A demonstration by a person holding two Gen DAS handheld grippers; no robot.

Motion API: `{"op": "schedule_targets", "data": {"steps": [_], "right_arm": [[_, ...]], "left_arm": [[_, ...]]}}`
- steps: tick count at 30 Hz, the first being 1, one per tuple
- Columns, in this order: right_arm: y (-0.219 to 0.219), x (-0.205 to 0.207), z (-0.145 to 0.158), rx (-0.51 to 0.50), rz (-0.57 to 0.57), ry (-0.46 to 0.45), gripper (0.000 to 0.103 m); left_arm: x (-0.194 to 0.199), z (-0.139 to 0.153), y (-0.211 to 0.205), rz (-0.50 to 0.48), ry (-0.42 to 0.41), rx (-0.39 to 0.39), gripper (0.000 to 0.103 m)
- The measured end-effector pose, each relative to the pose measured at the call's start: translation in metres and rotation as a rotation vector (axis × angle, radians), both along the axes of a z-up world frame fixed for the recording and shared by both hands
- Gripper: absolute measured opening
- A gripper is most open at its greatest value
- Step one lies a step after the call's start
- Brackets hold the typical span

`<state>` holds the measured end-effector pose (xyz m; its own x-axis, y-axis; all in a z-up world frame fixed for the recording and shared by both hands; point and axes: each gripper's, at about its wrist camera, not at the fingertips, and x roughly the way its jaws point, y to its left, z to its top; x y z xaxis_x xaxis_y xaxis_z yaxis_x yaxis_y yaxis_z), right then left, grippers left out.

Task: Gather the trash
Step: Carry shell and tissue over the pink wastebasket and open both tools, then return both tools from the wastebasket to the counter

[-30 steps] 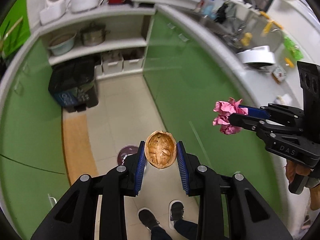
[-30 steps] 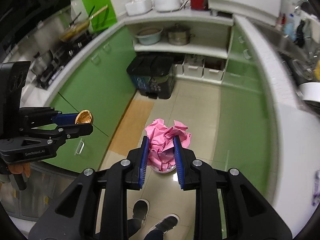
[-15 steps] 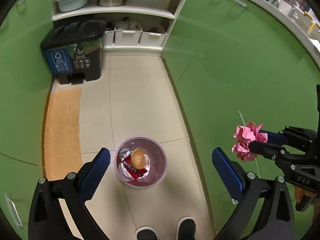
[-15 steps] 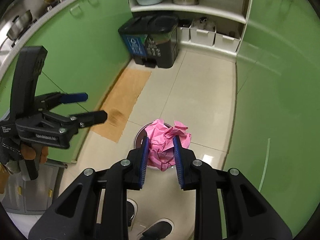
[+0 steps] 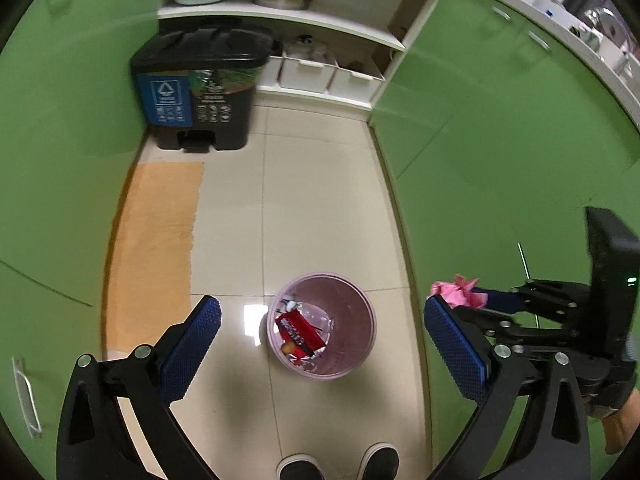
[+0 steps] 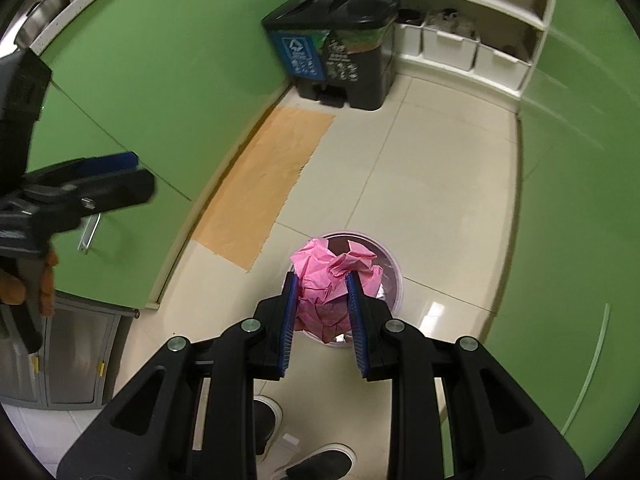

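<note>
Right gripper (image 6: 322,308) clamped on a crumpled pink paper wad (image 6: 332,280), held in the air directly over the small pink bin (image 5: 324,326) on the tiled floor. Left gripper (image 5: 320,344) spread wide, nothing between its fingers, hanging above the same bin. Inside the bin: a red wrapper (image 5: 298,330), a small brown nut shell (image 5: 287,347), some clear plastic. Orange mat (image 5: 154,248) lies left of the bin. Black pedal bin (image 5: 200,88) stands farther back by the shelves. Green cabinets (image 5: 500,152) on both sides.
</note>
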<state>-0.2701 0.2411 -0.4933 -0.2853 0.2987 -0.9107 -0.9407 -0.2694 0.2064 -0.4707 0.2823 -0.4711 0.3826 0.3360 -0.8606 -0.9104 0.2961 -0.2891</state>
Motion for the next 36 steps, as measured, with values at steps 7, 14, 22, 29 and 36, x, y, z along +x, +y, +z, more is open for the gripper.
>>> {"op": "schedule_targets", "data": {"steps": [7,14,22,29,36], "right_arm": [[0.017,-0.013,-0.024,0.01,0.0,-0.016,0.093],[0.012,-0.002,-0.016,-0.008,-0.058,-0.064,0.094],[-0.018,0.025,0.066,0.015,-0.129,-0.068,0.096],[-0.071,0.061,0.205,0.038,-0.222,-0.067,0.097],[-0.141,0.104,0.356,0.099,-0.343,-0.054,0.099]], "left_arm": [[-0.018,-0.006,-0.001,0.031,0.007,0.007,0.097],[-0.014,0.003,-0.007,0.021,0.021,-0.001,0.097],[0.008,0.068,-0.025,-0.033,0.024,0.009,0.097],[0.037,0.188,-0.059,-0.098,0.016,0.024,0.097],[0.077,0.321,-0.098,-0.204,0.021,0.049,0.097]]}}
